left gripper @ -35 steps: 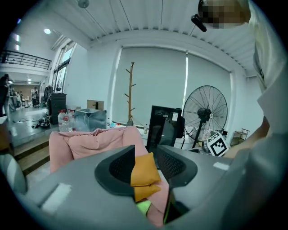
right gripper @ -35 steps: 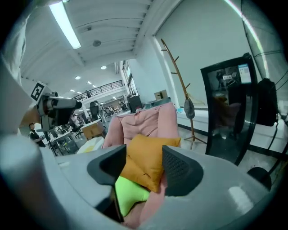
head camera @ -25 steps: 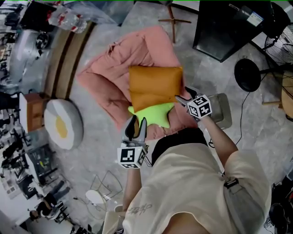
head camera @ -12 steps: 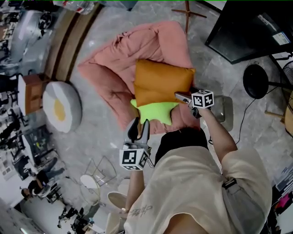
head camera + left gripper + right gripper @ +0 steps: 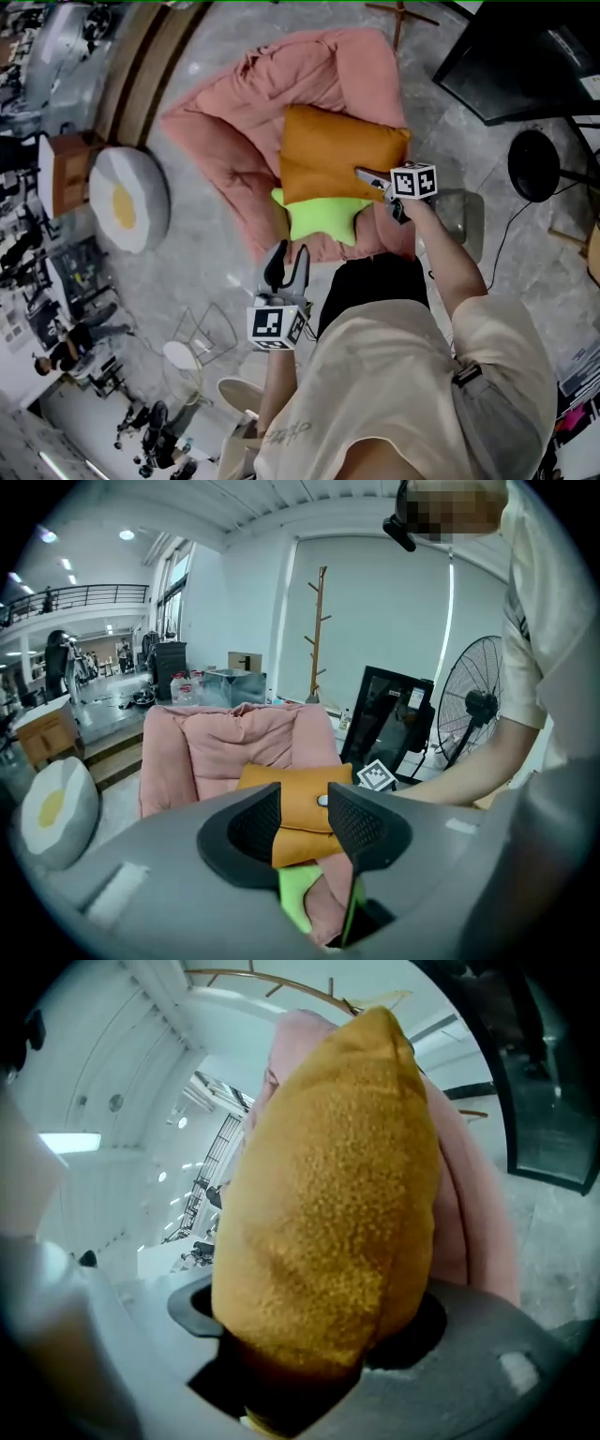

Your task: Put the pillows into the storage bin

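An orange pillow (image 5: pixel 337 164) lies on a pink floor lounger (image 5: pixel 234 122), overlapping a lime-green pillow (image 5: pixel 323 217) in front of it. My right gripper (image 5: pixel 367 180) reaches in at the orange pillow's right edge. Its jaws are closing, and in the right gripper view the orange pillow (image 5: pixel 328 1194) fills the gap between them and touches both. My left gripper (image 5: pixel 284 267) hangs open over the floor in front of the lounger, nothing between its fingers. In the left gripper view the orange pillow (image 5: pixel 300 794) and the green pillow (image 5: pixel 298 897) show beyond the jaws.
A grey bin (image 5: pixel 461 223) stands on the floor right of my right arm. A round egg-print cushion (image 5: pixel 127 202) lies to the left. A black cabinet (image 5: pixel 525 56), a fan base (image 5: pixel 536 167) and a wooden coat stand (image 5: pixel 317 639) stand behind and to the right.
My right gripper has moved left onto the orange pillow's right edge. The left gripper has stayed put. The view has shifted a little.
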### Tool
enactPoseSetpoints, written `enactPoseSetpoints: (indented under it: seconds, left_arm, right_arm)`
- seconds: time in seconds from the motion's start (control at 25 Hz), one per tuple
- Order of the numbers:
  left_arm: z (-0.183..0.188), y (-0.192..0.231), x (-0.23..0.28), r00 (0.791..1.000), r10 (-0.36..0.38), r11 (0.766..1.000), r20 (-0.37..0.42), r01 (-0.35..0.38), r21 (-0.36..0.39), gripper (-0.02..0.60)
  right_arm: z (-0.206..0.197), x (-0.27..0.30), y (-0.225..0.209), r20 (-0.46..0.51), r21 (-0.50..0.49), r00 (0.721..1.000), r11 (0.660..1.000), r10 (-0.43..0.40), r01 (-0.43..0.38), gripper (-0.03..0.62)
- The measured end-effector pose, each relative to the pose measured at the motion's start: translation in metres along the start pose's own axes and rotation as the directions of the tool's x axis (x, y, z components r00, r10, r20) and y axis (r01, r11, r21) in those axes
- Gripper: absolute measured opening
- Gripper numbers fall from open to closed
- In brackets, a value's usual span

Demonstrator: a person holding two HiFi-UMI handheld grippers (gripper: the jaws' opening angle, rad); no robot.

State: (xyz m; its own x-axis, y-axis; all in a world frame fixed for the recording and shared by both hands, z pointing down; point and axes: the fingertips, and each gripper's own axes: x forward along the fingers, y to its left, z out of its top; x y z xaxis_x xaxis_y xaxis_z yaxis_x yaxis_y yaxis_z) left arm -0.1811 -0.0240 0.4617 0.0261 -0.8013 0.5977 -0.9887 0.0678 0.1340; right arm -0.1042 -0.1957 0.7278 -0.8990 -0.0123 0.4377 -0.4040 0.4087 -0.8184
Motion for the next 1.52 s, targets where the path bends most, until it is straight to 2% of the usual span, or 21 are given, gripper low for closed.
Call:
enactPoseSetpoints:
  seconds: [0.12, 0.28, 0.56, 0.72, 0.92, 1.08, 1.24, 1.52]
  left_arm:
    - [-0.002, -0.003, -0.003, 1.0, -0.007, 1.0, 0.012, 0.007, -0.009, 0.175]
    - [0.0, -0.01, -0.009, 0.999, -0.015, 1.0, 0.031, 0.014, 0.021, 0.175]
    - [-0.012, -0.015, -0.019, 0.997, -0.045, 0.999, 0.062, 0.043, 0.033, 0.172]
    - [-0.018, -0.024, -0.028, 0.992, -0.093, 0.994, 0.087, 0.088, 0.063, 0.17]
    - [-0.016, -0.036, -0.042, 0.971, -0.185, 0.979, 0.154, 0.168, 0.118, 0.17]
    - [-0.031, -0.045, -0.057, 0.955, -0.251, 0.963, 0.156, 0.231, 0.138, 0.169]
    - [-0.054, -0.048, -0.069, 0.942, -0.303, 0.95, 0.143, 0.287, 0.121, 0.169]
    - [-0.08, -0.061, -0.068, 0.916, -0.38, 0.921, 0.126, 0.362, 0.146, 0.169]
  right_arm:
    - [0.003, -0.006, 0.016, 0.022, -0.051, 1.0, 0.999, -0.003, 0.004, 0.352]
    - [0.003, -0.023, 0.029, 0.035, -0.082, 0.999, 0.997, -0.01, 0.013, 0.321]
    - [-0.012, -0.06, 0.056, 0.093, -0.088, 0.993, 0.994, 0.078, -0.069, 0.311]
    - [-0.038, -0.092, 0.063, 0.12, -0.096, 0.991, 0.995, 0.051, -0.04, 0.311]
    - [-0.057, -0.148, 0.065, 0.224, -0.083, 0.974, 0.995, -0.039, 0.059, 0.313]
    - [-0.086, -0.205, 0.075, 0.309, -0.05, 0.944, 0.989, -0.118, 0.14, 0.314]
    - [-0.125, -0.253, 0.077, 0.382, 0.0, 0.904, 0.978, -0.193, 0.209, 0.319]
    - [-0.184, -0.337, 0.065, 0.5, 0.163, 0.795, 0.939, -0.344, 0.303, 0.319]
